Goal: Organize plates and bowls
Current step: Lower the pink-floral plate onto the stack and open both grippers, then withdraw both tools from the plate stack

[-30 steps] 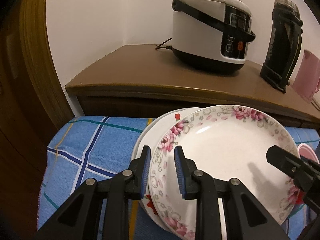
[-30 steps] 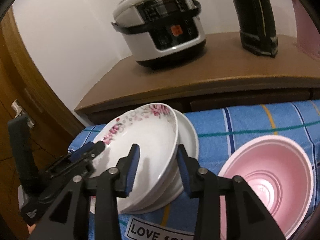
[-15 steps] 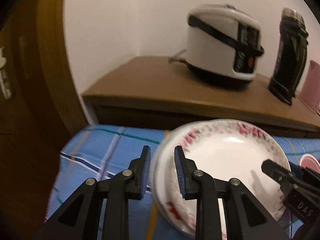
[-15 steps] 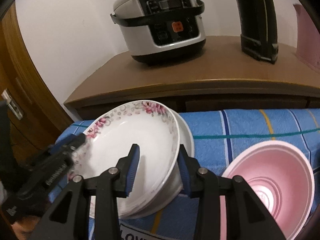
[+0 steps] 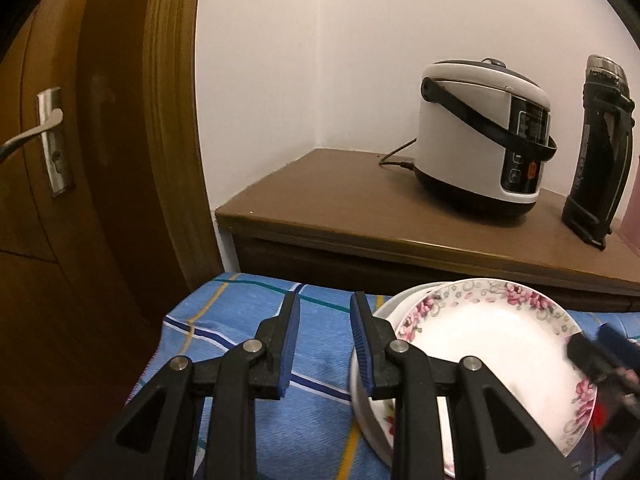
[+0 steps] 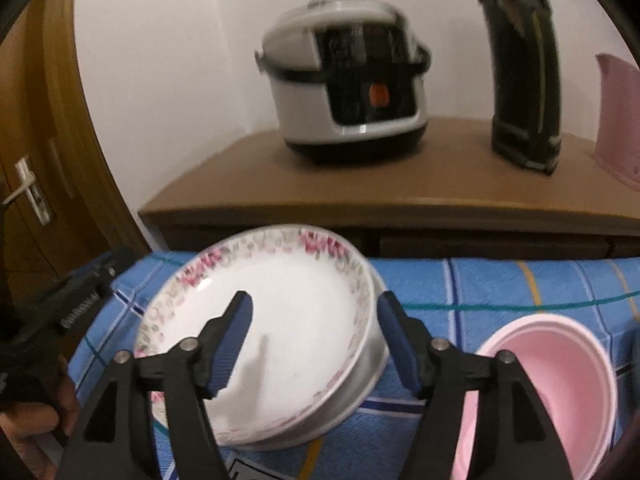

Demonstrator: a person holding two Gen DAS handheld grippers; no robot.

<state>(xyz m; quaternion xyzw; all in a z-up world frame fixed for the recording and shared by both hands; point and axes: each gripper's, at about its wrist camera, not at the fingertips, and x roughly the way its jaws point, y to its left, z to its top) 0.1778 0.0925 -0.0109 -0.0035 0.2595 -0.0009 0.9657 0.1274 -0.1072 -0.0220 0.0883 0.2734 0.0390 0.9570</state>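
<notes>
- While the right gripper (image 6: 316, 336) is seen with its jaws opening, the rim of the floral plate (image 6: 280, 312) lies between them, and no pad is seen pressing on it.
- That plate is seen seated on the white dishes (image 6: 360, 384) stacked under it, on the blue checked cloth (image 6: 500, 280); the placing step is judged done.
- Just left of the stack, the left gripper (image 5: 324, 344) is held narrowly parted over bare cloth, with nothing clamped.
- Beside the stack, to the right, a pink bowl (image 6: 560, 384) is seen, judged the next piece to be sorted.
- A clean withdrawal from the rim is called for first.
- Farther back, a rice cooker (image 5: 484, 136) is seen on a wooden cabinet (image 5: 340, 200).
</notes>
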